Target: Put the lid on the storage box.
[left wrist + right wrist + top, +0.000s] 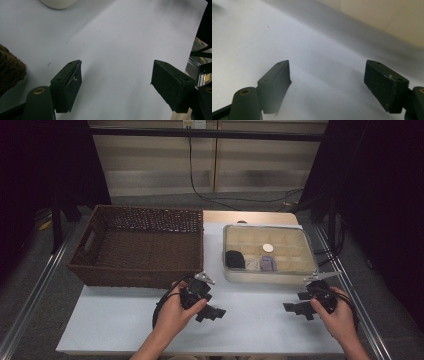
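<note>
Bench [125, 320] surface, covered in white, is seen from the high view with two containers at its far half. A brown wicker basket [95, 270] is set at the far left. A clear compartment box [305, 270] is set at the far right, just beside the basket but apart from it. In the near row of the box, a black item [234, 259], a pale item [252, 264] and a purple item [268, 263] are held in neighbouring compartments; a white round piece [268, 248] is held in a compartment one row farther back.

The left gripper [215, 312] is held in the left hand [172, 312] over the bare bench, just in front of the basket's near right corner, with the jaws pointed toward the right. In the left gripper view the left gripper [116, 80] is shown with jaws wide apart and nothing between them.

The right gripper [292, 308] is held in the right hand [340, 317] just in front of the box's near right corner, jaws pointed toward the left. In the right gripper view the right gripper [327, 80] is shown with jaws wide apart over the white surface, nothing clamped.

The two grippers are kept well apart, facing each other.
</note>
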`<move>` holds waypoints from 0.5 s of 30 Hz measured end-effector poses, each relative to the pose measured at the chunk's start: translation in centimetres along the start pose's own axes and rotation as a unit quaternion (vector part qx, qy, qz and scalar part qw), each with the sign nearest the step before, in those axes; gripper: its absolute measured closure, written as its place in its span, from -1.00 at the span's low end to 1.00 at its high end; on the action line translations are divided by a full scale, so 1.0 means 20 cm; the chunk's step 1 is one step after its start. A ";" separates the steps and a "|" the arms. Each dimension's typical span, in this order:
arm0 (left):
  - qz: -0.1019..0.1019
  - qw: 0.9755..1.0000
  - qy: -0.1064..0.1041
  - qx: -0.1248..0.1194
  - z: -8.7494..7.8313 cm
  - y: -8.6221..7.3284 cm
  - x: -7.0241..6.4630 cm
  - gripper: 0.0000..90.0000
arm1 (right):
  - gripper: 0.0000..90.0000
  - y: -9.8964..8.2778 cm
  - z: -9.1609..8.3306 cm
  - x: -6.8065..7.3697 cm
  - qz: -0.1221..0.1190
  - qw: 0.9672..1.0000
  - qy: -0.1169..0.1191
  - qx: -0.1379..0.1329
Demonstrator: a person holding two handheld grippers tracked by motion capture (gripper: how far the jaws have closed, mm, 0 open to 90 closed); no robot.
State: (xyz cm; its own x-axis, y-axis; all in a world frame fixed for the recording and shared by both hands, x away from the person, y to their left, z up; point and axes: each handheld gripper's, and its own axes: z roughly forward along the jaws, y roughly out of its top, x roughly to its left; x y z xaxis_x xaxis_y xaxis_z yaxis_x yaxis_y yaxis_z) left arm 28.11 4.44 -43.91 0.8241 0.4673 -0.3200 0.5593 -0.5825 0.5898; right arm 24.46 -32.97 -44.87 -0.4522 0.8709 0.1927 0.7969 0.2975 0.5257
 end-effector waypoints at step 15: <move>0.025 1.000 0.005 0.012 -0.03 -0.09 0.05 -0.46 | -0.55 -0.04 0.04 -0.02 0.003 1.000 -0.014 -0.008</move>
State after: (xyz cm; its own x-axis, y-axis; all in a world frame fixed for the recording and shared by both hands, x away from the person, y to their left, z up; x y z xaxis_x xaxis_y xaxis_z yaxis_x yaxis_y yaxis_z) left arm 27.89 6.33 -44.89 0.8500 0.4445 -0.2827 0.5198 -0.6205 0.5872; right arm 24.39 -33.31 -45.94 -0.4360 0.8834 0.1717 0.7930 0.2870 0.5374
